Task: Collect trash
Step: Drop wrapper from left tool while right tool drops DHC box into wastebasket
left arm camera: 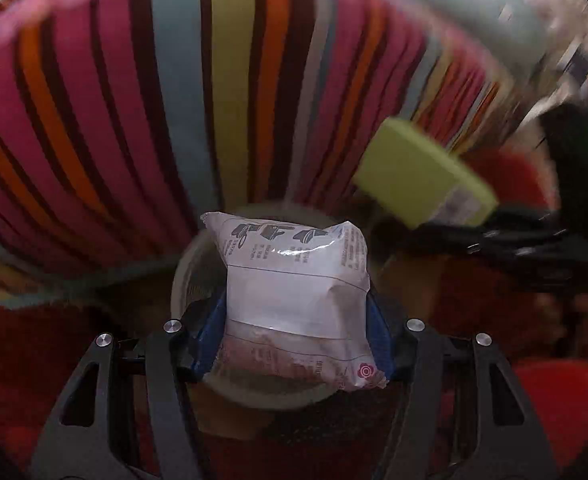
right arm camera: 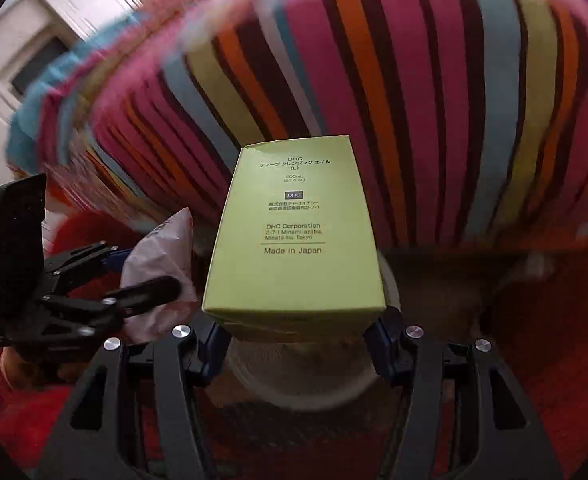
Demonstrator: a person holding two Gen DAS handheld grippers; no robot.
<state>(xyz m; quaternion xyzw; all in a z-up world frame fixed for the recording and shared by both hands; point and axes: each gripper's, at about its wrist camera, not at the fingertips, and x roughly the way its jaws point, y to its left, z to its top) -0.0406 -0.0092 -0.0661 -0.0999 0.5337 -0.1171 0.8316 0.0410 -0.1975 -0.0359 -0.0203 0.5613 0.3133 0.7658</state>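
My left gripper (left arm camera: 291, 344) is shut on a white printed plastic packet (left arm camera: 294, 292), held above a round whitish bin opening (left arm camera: 185, 276). My right gripper (right arm camera: 298, 344) is shut on a green DHC carton (right arm camera: 298, 240), held above the same round whitish rim (right arm camera: 306, 384). In the left wrist view the green carton (left arm camera: 422, 172) and the right gripper show at the right. In the right wrist view the packet (right arm camera: 161, 252) and the left gripper (right arm camera: 133, 276) show at the left.
A large striped cushion or sofa (left arm camera: 173, 100) in pink, orange, blue and yellow stands close behind, also in the right wrist view (right arm camera: 414, 100). Red carpet (right arm camera: 554, 360) covers the floor. A white door (right arm camera: 21, 40) is at the far left.
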